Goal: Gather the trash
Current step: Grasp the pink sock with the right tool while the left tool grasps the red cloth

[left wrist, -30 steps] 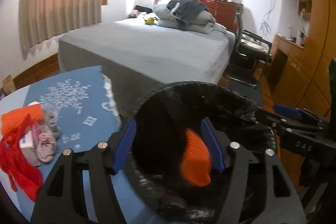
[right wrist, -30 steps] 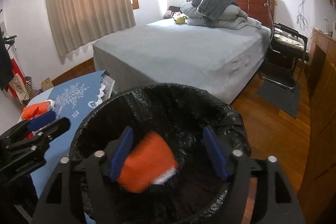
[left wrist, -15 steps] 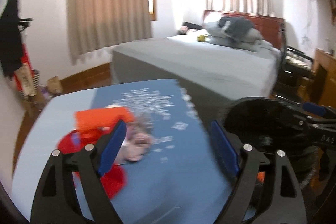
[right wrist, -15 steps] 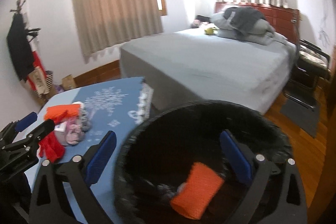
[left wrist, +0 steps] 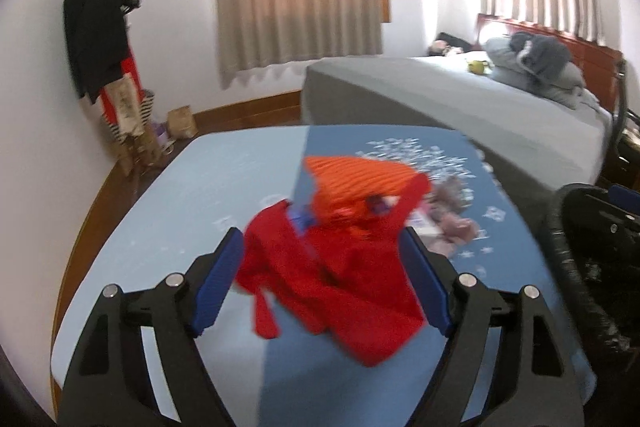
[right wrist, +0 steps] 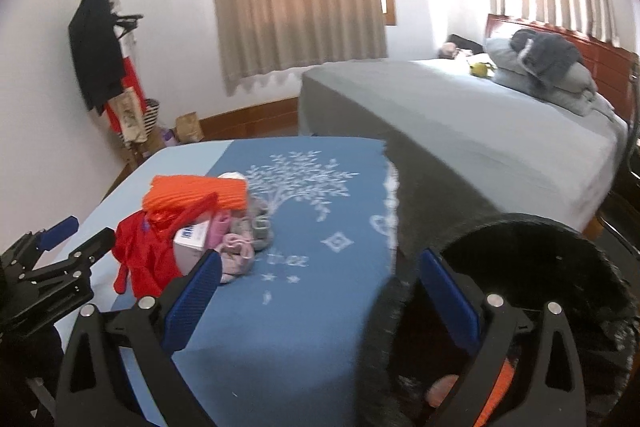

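Observation:
A heap of trash lies on the blue-clothed table point(left wrist: 224, 179): a red cloth point(left wrist: 340, 287), an orange knit piece point(left wrist: 356, 179), a small white box point(right wrist: 192, 241) and pink and grey fabric bits point(right wrist: 240, 247). My left gripper point(left wrist: 320, 243) points at the heap. Its jaws are closing, the red cloth shows between the fingers, and the pads do not press it. My right gripper point(right wrist: 320, 255) stands wide open over the table's edge, holding nothing. The black-bagged bin point(right wrist: 532, 227) sits at its right, with orange pieces point(right wrist: 496, 383) inside.
A grey bed point(right wrist: 480, 123) with folded bedding stands behind the table. A coat stand point(left wrist: 96, 27) with dark clothes and a paper bag point(left wrist: 182, 123) are by the left wall. The left gripper point(right wrist: 90, 229) appears at the left edge of the right wrist view.
Both grippers swung left, away from the bin's mouth toward the heap on the table. The orange pieces that were between their fingers now lie in the bin. The right jaws opened wider.

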`<move>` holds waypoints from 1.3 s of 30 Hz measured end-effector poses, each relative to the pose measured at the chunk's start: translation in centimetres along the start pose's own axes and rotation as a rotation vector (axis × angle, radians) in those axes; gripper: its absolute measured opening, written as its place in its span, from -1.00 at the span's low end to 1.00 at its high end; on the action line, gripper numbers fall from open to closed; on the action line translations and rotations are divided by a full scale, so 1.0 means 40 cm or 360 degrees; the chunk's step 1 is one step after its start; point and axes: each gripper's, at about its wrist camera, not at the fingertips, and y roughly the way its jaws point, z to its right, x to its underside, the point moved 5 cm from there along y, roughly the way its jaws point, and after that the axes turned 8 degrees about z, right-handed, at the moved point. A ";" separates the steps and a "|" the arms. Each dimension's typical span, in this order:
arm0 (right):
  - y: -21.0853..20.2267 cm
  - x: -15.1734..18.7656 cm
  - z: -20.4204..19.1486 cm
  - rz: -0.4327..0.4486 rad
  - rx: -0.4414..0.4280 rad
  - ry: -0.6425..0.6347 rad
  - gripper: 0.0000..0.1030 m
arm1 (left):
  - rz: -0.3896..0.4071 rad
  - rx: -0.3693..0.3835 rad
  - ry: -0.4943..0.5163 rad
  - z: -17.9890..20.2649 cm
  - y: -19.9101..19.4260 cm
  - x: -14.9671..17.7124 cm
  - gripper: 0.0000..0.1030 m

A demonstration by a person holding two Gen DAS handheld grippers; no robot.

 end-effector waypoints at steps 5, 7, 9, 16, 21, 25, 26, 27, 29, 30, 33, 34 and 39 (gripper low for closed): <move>0.072 0.018 -0.064 -0.0055 -0.0050 -0.0046 0.78 | -0.0037 -0.0077 -0.0037 -0.064 0.027 0.021 0.47; 0.109 0.029 -0.088 -0.0093 -0.0067 -0.0063 0.75 | -0.0055 -0.0098 -0.0057 -0.083 0.040 0.026 0.45; 0.139 0.041 -0.106 -0.0121 -0.0083 -0.0068 0.73 | -0.0068 -0.0113 -0.0067 -0.095 0.049 0.035 0.44; 0.236 0.088 -0.157 -0.0231 -0.0106 -0.0100 0.64 | -0.0100 -0.0141 -0.0080 -0.131 0.074 0.051 0.42; 0.278 0.108 -0.170 -0.0309 -0.0147 -0.0091 0.45 | -0.0116 -0.0148 -0.0095 -0.144 0.096 0.055 0.41; 0.285 0.114 -0.192 -0.0348 -0.0277 -0.0088 -0.13 | -0.0133 -0.0145 -0.0105 -0.149 0.109 0.065 0.41; 0.280 0.116 -0.200 -0.0351 -0.0319 -0.0089 -0.29 | -0.0135 -0.0145 -0.0106 -0.150 0.111 0.067 0.41; 0.277 0.117 -0.205 -0.0351 -0.0335 -0.0095 -0.29 | -0.0141 -0.0144 -0.0109 -0.152 0.114 0.069 0.41; 0.270 0.117 -0.206 -0.0346 -0.0340 -0.0098 -0.37 | -0.0146 -0.0142 -0.0111 -0.152 0.116 0.073 0.40; 0.267 0.115 -0.204 -0.0345 -0.0345 -0.0088 -0.40 | -0.0147 -0.0142 -0.0111 -0.148 0.116 0.075 0.40; 0.248 0.106 -0.190 -0.0334 -0.0350 -0.0068 -0.45 | -0.0146 -0.0142 -0.0116 -0.152 0.112 0.075 0.40; 0.241 0.104 -0.186 -0.0326 -0.0345 -0.0071 -0.49 | -0.0145 -0.0143 -0.0117 -0.151 0.110 0.076 0.40; 0.200 0.086 -0.166 -0.0290 -0.0330 -0.0068 -0.73 | -0.0144 -0.0142 -0.0118 -0.148 0.109 0.074 0.38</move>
